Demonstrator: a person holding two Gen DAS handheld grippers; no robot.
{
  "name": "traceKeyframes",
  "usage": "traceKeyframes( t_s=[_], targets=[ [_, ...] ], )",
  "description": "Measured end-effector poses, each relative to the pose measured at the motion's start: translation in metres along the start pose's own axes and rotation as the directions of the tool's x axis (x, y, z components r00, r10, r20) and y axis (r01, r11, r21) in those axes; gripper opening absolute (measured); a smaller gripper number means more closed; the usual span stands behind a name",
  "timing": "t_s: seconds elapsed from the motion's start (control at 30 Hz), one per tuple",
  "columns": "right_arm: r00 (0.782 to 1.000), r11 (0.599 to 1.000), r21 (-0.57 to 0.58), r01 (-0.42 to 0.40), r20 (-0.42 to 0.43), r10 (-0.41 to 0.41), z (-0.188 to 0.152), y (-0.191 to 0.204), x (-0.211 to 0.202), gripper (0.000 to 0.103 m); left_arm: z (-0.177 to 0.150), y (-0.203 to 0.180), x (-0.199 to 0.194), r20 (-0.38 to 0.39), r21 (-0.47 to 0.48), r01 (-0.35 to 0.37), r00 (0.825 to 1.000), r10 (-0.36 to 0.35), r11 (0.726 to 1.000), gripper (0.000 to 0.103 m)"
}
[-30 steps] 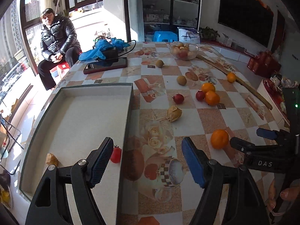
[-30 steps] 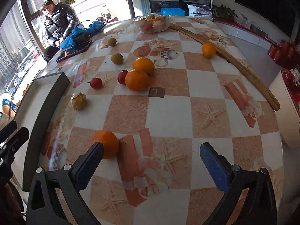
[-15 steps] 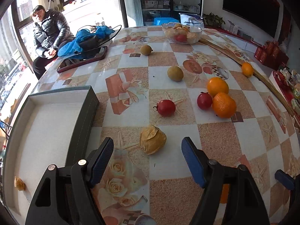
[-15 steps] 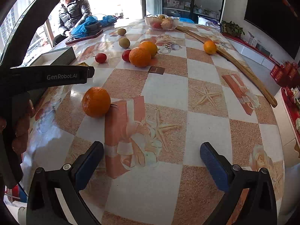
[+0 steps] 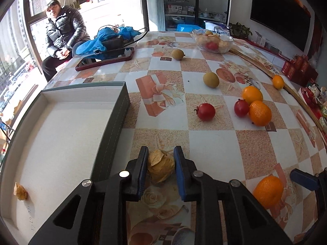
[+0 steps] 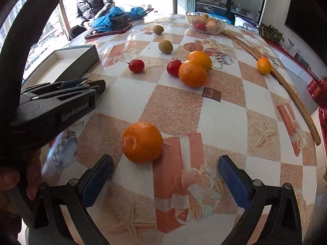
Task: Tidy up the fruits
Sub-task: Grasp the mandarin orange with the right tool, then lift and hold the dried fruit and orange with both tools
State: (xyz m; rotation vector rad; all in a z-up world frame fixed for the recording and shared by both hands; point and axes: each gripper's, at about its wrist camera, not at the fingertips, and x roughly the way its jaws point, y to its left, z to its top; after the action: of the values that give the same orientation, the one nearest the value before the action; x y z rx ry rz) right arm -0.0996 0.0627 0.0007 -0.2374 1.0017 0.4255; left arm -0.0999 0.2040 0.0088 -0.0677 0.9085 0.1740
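Your desk (image 5: 214, 140), under its patterned checked cloth, carries a big shallow grey box (image 5: 114, 126) along its left edge, and that box is most likely where the fruit goes. A dried husk (image 5: 20, 192) already lies in its near corner. Loose fruit sits across the middle of the desk: oranges, red fruits and greenish ones, with a glass bowl (image 5: 212, 40) of fruit at the far edge. Your right gripper (image 6: 165, 181) hangs tilted down over the near edge, fingers spread wide and holding nothing, with the nearest orange (image 6: 142, 141) just ahead of them. Your left gripper (image 5: 160, 168), also pitched downward, has just been closing, and its fingers (image 5: 141, 169) now clasp the papery husked fruit (image 5: 160, 167) beside the box wall. The husk should crush easily, so squeeze no harder than needed, lift straight up to clear the wall, then set it down gently inside.
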Motion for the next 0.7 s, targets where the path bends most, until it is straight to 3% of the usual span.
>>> traceKeyframes(
  t_s=[0.1,0.13,0.2,0.27,0.7],
  targets=[
    [1.000,1.000,-0.025,-0.004,0.021,0.004,0.006,0.009,0.003,0.096,-0.009,0.011,-0.007,0.002,-0.027,0.005,1.000,-0.005,1.000,0.028],
    [1.000,1.000,-0.031,-0.003,0.029,0.004,0.007,0.011,0.003,0.088,-0.011,0.013,-0.009,0.002,-0.038,0.004,1.000,-0.004,0.999,0.028],
    [0.999,0.999,-0.036,-0.009,0.047,0.011,0.010,0.011,0.002,0.070,-0.015,0.014,-0.011,0.004,-0.055,-0.003,1.000,0.003,0.998,0.028],
    [0.998,0.999,-0.035,-0.020,0.057,0.022,0.011,0.008,-0.001,0.039,-0.017,0.012,-0.013,0.003,-0.063,-0.017,1.000,0.017,0.998,0.028],
    [0.990,0.988,0.136,0.070,0.113,-0.086,-0.037,-0.077,-0.030,0.037,-0.045,-0.048,-0.034,0.047,0.035,0.003,0.999,-0.005,0.999,0.028]
  ],
)
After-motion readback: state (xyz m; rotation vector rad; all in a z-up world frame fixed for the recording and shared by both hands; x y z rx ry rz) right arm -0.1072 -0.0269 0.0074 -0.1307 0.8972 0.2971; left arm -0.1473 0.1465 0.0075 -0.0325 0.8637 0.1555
